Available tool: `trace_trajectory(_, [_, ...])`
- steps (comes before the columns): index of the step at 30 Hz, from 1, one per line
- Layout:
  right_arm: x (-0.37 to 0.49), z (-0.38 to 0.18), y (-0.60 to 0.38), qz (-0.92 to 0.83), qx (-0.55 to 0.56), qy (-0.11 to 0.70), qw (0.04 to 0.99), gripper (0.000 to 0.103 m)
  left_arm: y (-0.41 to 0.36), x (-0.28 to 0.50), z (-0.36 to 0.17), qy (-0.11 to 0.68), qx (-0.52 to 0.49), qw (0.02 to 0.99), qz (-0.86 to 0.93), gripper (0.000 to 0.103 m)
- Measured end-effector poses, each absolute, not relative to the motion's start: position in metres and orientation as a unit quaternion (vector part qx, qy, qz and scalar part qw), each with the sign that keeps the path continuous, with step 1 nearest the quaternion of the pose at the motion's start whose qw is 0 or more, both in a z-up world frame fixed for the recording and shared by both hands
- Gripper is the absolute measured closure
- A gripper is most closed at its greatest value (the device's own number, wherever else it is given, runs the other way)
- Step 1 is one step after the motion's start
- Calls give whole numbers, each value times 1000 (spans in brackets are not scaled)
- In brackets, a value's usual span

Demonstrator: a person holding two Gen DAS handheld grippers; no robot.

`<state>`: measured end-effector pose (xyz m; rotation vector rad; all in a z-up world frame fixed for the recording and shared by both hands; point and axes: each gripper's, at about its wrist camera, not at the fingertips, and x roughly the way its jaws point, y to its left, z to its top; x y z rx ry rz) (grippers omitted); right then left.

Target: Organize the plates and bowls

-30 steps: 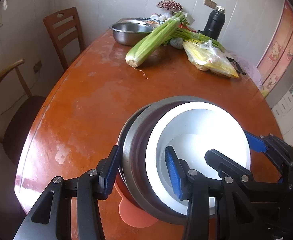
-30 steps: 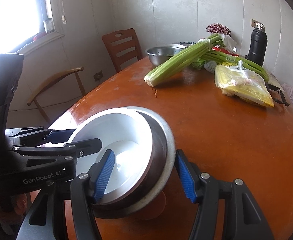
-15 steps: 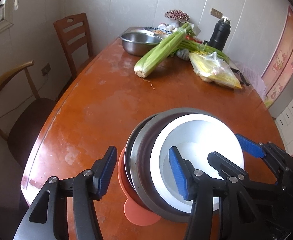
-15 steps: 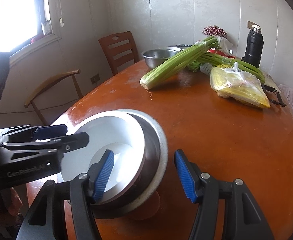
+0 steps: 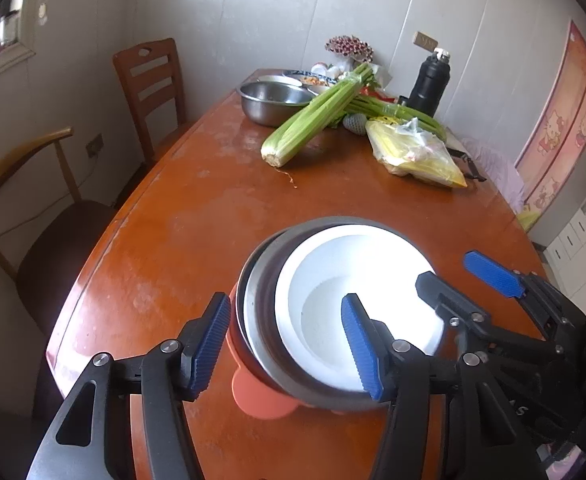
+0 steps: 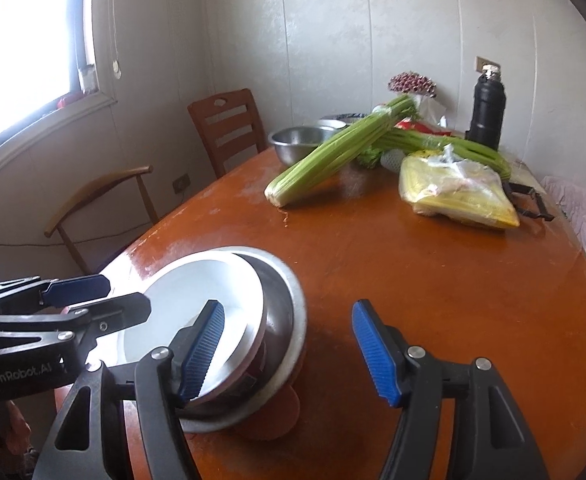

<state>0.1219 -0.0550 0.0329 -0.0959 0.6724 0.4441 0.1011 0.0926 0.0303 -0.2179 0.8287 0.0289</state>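
A nested stack stands near the front of the brown table: a white bowl (image 5: pixel 357 296) inside a steel bowl (image 5: pixel 253 304), on an orange dish (image 5: pixel 259 398). The stack also shows in the right wrist view, white bowl (image 6: pixel 197 292), steel bowl (image 6: pixel 289 320), orange dish (image 6: pixel 277 420). My left gripper (image 5: pixel 287 344) is open, its fingers straddling the stack's near left rim without gripping. My right gripper (image 6: pixel 289 352) is open, above the stack's right rim. The right gripper shows in the left wrist view (image 5: pixel 461 276), the left gripper in the right wrist view (image 6: pixel 101 296).
At the far end of the table (image 5: pixel 197 216) lie celery (image 5: pixel 317 116), a steel basin (image 5: pixel 273 100), a yellow bag (image 5: pixel 413 156) and a black flask (image 5: pixel 429 84). Two chairs (image 5: pixel 153 80) stand at the left edge.
Both grippers have pulled back and up from the stack, which looks smaller and farther. Both stay open. The stack has not moved.
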Motion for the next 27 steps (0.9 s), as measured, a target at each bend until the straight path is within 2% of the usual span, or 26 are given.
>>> trace_trajectory(8, [75, 48, -76, 212, -59, 294, 930, 24, 71, 58, 29, 379, -93, 920, 45, 39])
trace_trajectory(18, [20, 31, -98, 204, -75, 294, 931, 17, 49, 12, 10, 376, -82, 921, 56, 39])
trace_trajectory(27, [7, 14, -105, 188, -69, 323, 925, 16, 38, 7, -3, 400, -77, 912, 43, 39])
